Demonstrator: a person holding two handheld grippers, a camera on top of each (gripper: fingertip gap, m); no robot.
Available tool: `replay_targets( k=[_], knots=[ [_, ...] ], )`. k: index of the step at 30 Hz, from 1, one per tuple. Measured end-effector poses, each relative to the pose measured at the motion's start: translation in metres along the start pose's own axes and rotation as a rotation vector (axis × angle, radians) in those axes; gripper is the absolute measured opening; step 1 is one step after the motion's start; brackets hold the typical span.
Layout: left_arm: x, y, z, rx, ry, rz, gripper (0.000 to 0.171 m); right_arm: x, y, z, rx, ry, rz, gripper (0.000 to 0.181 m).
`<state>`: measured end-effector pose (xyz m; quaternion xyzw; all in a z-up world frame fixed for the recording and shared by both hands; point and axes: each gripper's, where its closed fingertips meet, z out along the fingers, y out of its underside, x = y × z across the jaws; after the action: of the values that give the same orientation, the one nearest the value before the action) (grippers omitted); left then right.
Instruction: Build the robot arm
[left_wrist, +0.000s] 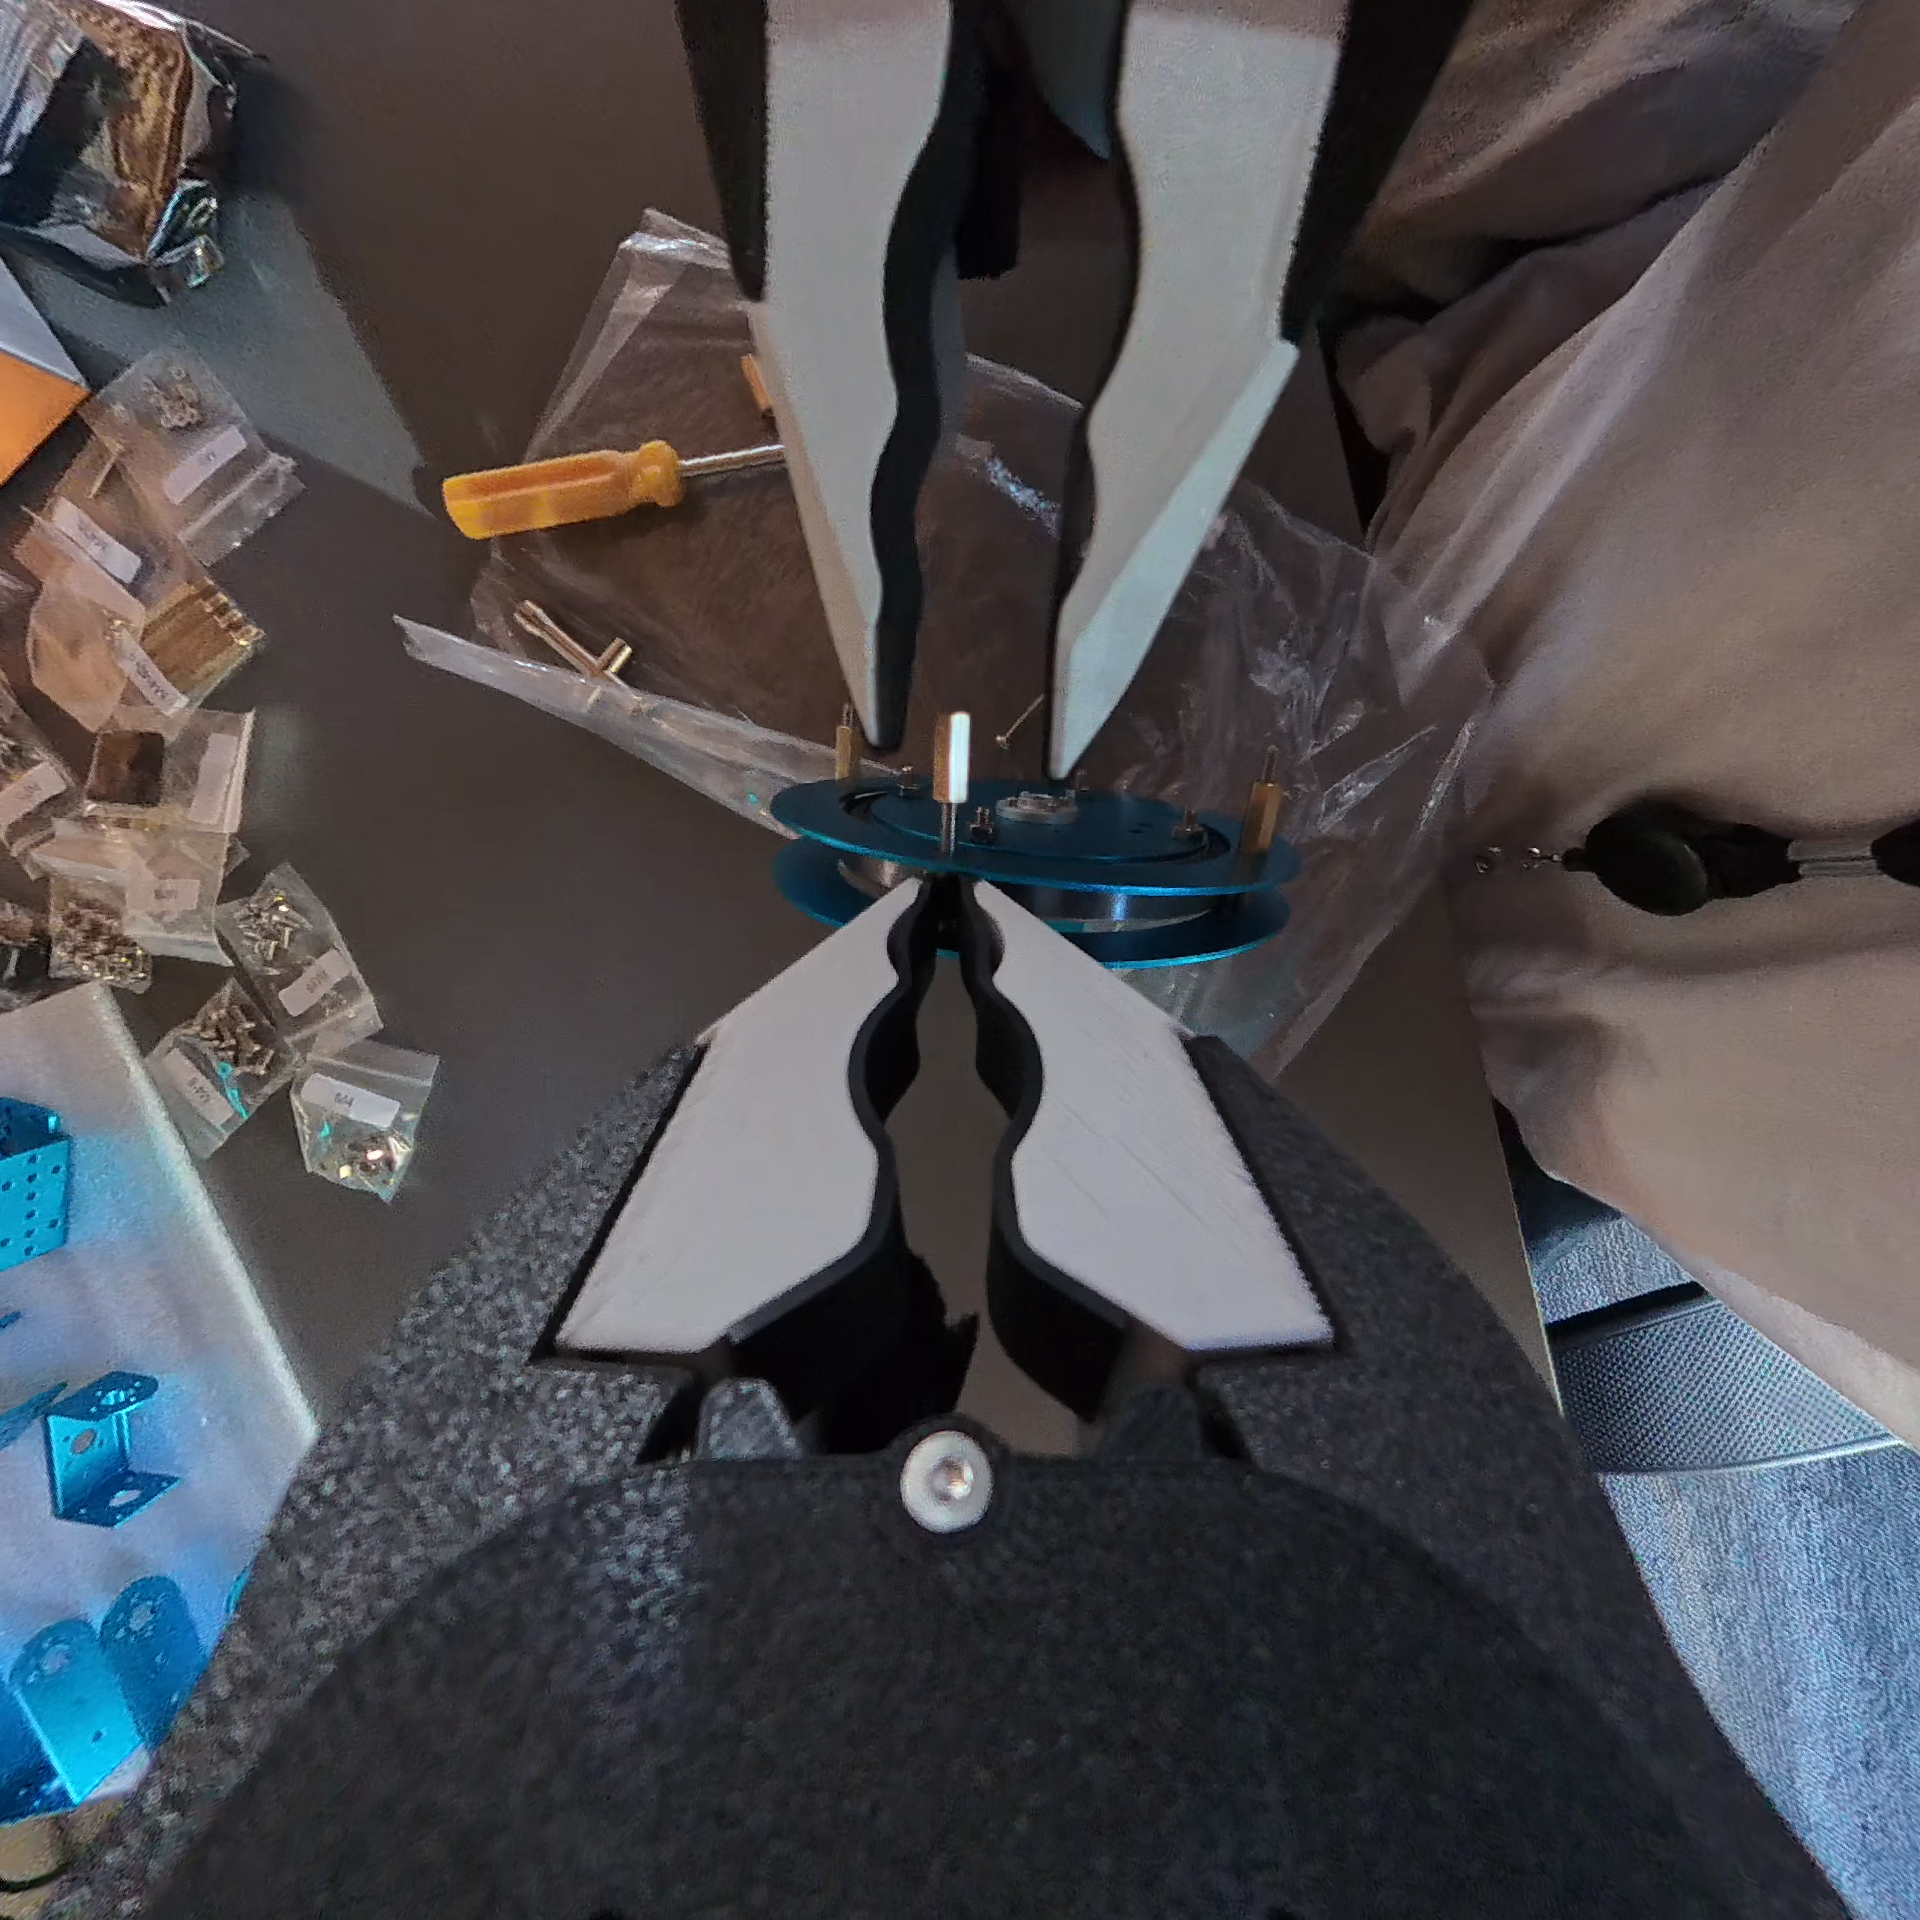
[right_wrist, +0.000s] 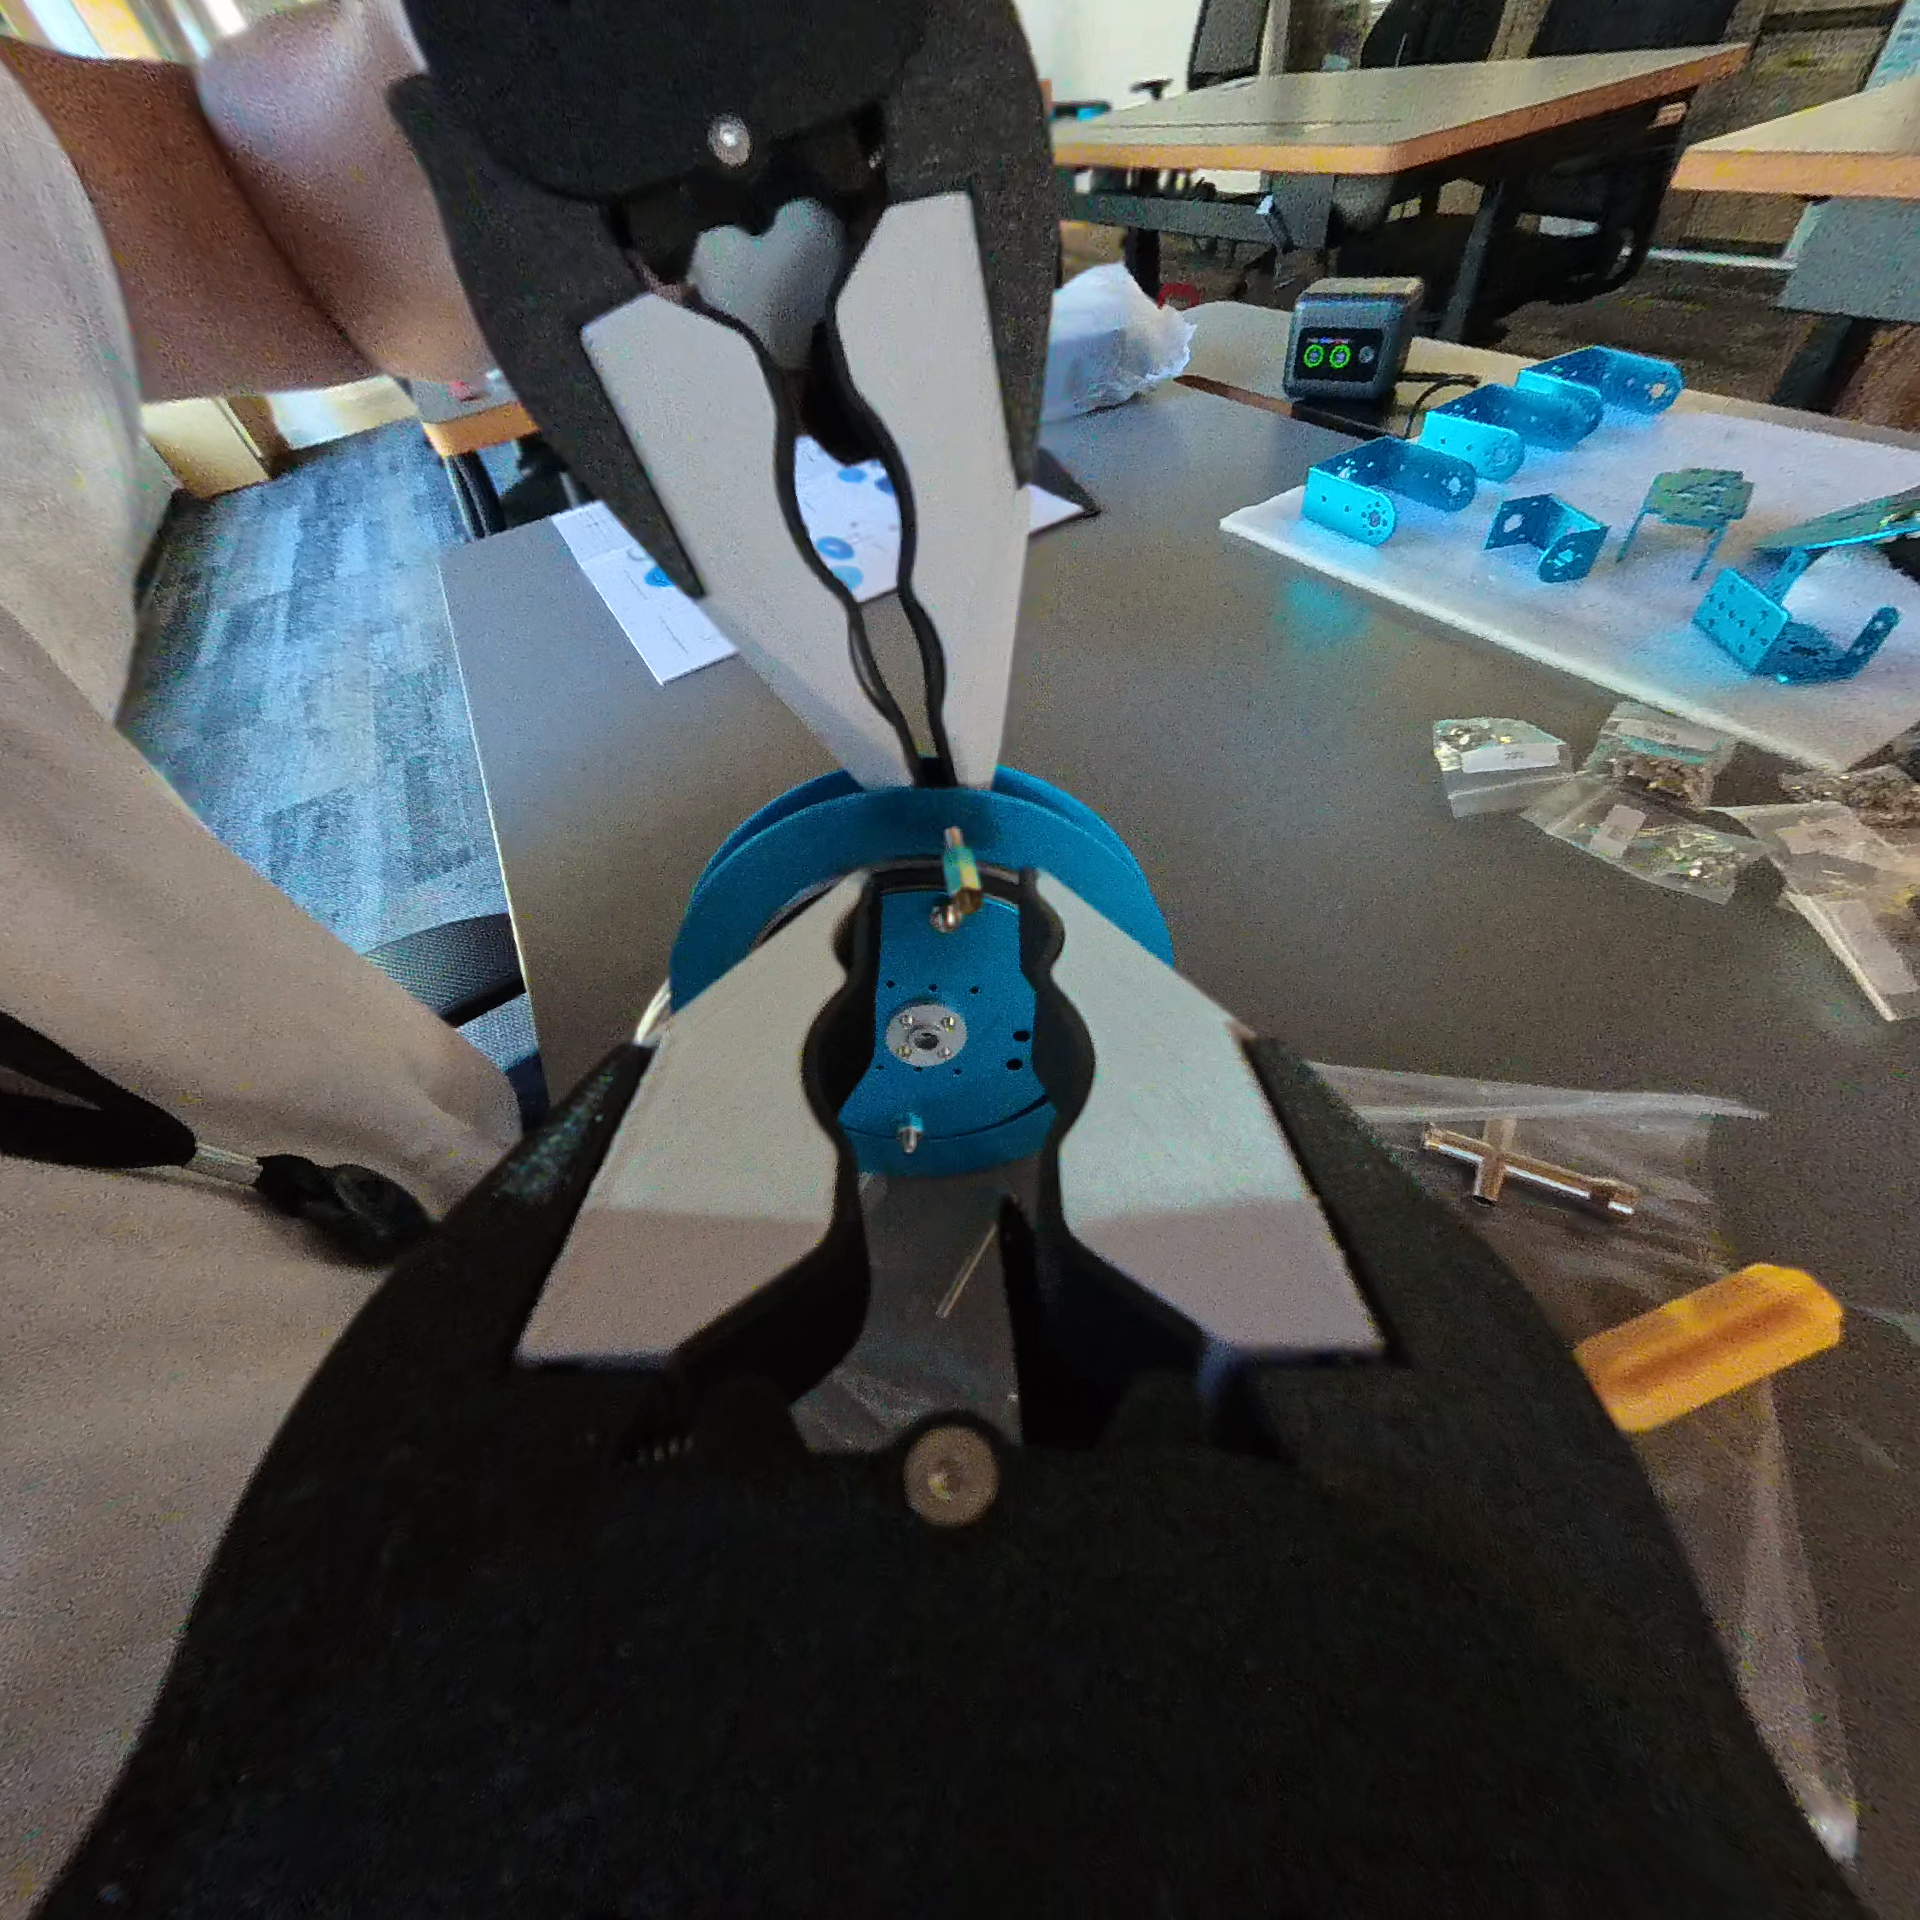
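Two tongs meet over a smooth grey surface (right_wrist: 1299, 831): left tongs (left_wrist: 940, 891) pinch the blue metal disc assembly (left_wrist: 1039, 831); right tongs (right_wrist: 945, 883) gape around it.

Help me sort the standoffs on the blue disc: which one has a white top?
The standoff nearest the left gripper's fingers, near the disc's front edge. Its upper half is white; the others are all brass.
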<state>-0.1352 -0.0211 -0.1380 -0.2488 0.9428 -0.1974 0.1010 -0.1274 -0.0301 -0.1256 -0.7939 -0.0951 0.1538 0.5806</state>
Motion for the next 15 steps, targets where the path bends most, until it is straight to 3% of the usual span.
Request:
replay_targets(
  k=[5,15],
  knots=[
    [0.004,0.002,-0.002,0.004,-0.012,-0.016,0.003,-0.004,-0.002,0.004,0.000,-0.028,-0.040,0.007],
    [0.014,0.017,-0.008,0.043,-0.043,-0.064,0.003,-0.017,-0.003,0.023,-0.037,-0.116,-0.095,0.004]
  ],
)
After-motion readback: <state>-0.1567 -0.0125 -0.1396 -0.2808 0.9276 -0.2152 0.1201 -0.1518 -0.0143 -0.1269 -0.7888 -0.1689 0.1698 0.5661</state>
